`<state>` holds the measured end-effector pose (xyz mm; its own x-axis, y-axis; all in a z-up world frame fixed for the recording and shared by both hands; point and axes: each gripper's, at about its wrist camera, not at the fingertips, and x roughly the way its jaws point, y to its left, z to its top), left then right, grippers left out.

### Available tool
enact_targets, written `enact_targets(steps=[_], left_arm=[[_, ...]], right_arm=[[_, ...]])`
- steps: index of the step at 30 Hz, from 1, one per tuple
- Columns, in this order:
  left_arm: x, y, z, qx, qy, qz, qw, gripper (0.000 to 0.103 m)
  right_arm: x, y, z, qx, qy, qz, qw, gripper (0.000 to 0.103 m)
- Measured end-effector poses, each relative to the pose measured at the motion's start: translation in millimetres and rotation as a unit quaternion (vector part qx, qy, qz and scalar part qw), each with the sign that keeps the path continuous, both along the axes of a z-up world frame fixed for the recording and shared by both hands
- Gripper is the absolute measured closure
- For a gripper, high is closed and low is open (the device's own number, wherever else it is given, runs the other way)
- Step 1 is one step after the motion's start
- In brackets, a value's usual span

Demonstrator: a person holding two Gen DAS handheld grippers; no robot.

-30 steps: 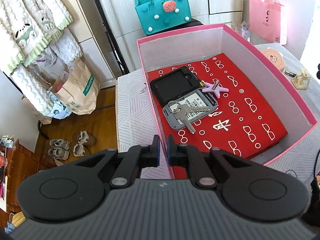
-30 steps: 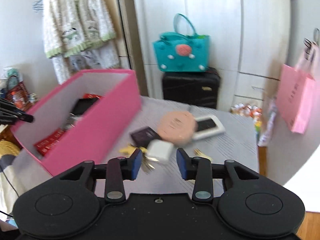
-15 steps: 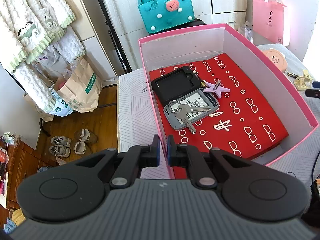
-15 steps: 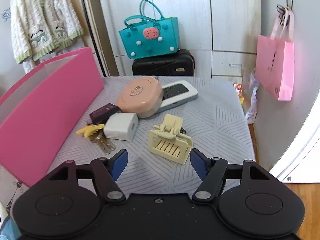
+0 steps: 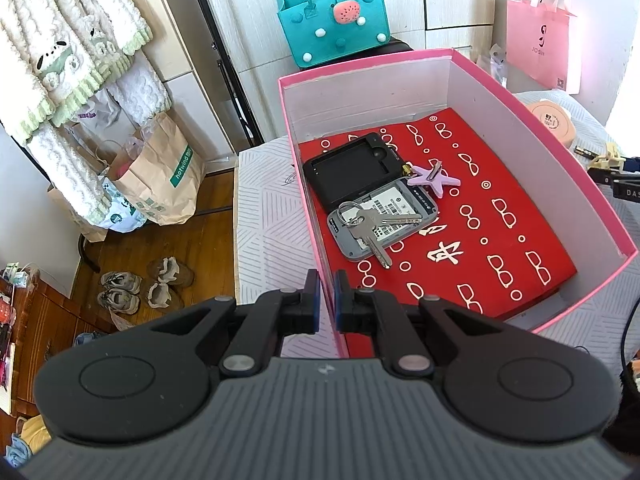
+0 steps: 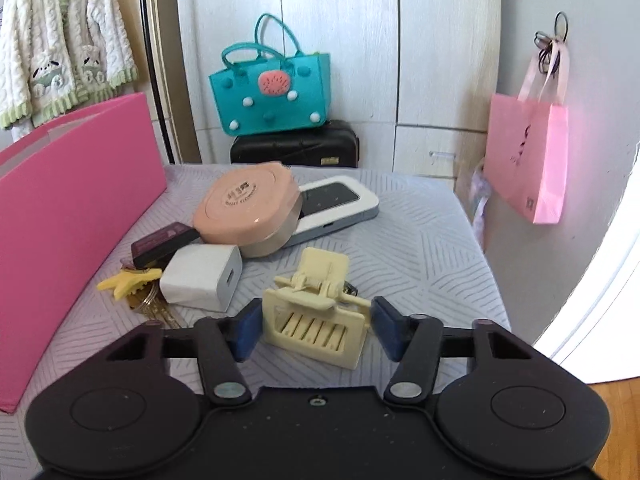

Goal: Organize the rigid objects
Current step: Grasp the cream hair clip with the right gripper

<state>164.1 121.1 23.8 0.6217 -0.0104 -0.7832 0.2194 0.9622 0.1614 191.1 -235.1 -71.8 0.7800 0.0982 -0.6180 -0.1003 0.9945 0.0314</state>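
Note:
My left gripper [image 5: 327, 300] is shut on the near left wall of the pink box [image 5: 532, 120]. On the box's red lining lie a black phone case [image 5: 348, 168], a grey phone back [image 5: 404, 208] with keys [image 5: 368, 226] on it, and a purple star clip [image 5: 434, 178]. In the right wrist view a cream claw clip [image 6: 312, 300] lies on the table between the blue pads of my right gripper [image 6: 316, 330]. Its jaws are closing, with a thin gap left on each side. Behind the clip lie a white charger [image 6: 200, 276], a pink round case [image 6: 248, 208] and a white phone [image 6: 340, 204].
A yellow star clip with keys [image 6: 124, 282] and a dark purple item [image 6: 164, 242] lie beside the pink box [image 6: 72, 216]. A teal bag [image 6: 272, 92] sits on a black suitcase [image 6: 296, 144] past the table's far edge. A pink bag [image 6: 524, 160] hangs at the right.
My right gripper has come down and forward from the charger to the cream clip, its jaws first spreading wide, then narrowing around the clip. The left gripper and box have not moved.

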Motion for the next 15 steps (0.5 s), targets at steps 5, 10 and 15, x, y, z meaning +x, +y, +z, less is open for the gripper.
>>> enact_targets(steps=[5,10,15], left_arm=[[0.8,0.1,-0.9,-0.002,0.0,-0.001,1.0,0.097],[1.3,-0.3,-2.8,-0.007,0.0,0.002,1.0,0.097],[1.8,0.6,-3.2,-0.01,0.0,0.004,0.9999,0.097]], right_arm=[[-12.9,5.9,14.0,0.002,-0.026,0.015,1.0,0.041],[-25.0,13.9,39.2,0.031,-0.043,0.039,0.998,0.04],[-36.0,31.2,77.6,0.037,-0.086,0.086,0.992,0.04]])
